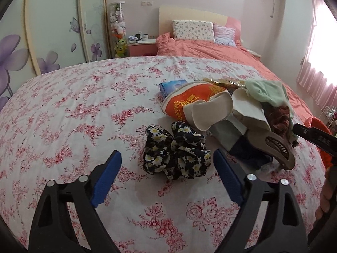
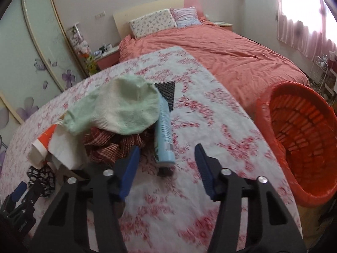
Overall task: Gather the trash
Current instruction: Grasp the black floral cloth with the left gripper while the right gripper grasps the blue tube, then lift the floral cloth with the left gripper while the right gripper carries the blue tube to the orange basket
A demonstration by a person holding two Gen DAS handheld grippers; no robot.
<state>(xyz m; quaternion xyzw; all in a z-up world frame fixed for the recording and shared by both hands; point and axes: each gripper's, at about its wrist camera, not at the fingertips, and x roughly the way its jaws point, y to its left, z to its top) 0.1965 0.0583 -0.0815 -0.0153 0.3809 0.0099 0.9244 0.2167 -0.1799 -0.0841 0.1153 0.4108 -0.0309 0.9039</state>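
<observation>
A pile of items lies on the floral sheet (image 1: 73, 105). In the left wrist view I see a black floral cloth (image 1: 174, 149), an orange-and-white paper cup (image 1: 189, 103), a blue tissue pack (image 1: 171, 86), a beige shoe (image 1: 278, 145) and a pale green sock (image 1: 265, 90). My left gripper (image 1: 167, 162) is open, its jaws on either side of the black floral cloth. My right gripper (image 2: 167, 154) is open just in front of a light blue tube (image 2: 165, 130). The green sock (image 2: 118, 107) lies over a red checked cloth (image 2: 109, 145).
An orange laundry basket (image 2: 299, 135) stands at the bed's right edge. A salmon duvet (image 2: 221, 50) and pillows (image 2: 152, 22) lie beyond the floral sheet. A nightstand (image 1: 142, 45) and a wardrobe with purple flowers (image 1: 52, 31) stand to the left.
</observation>
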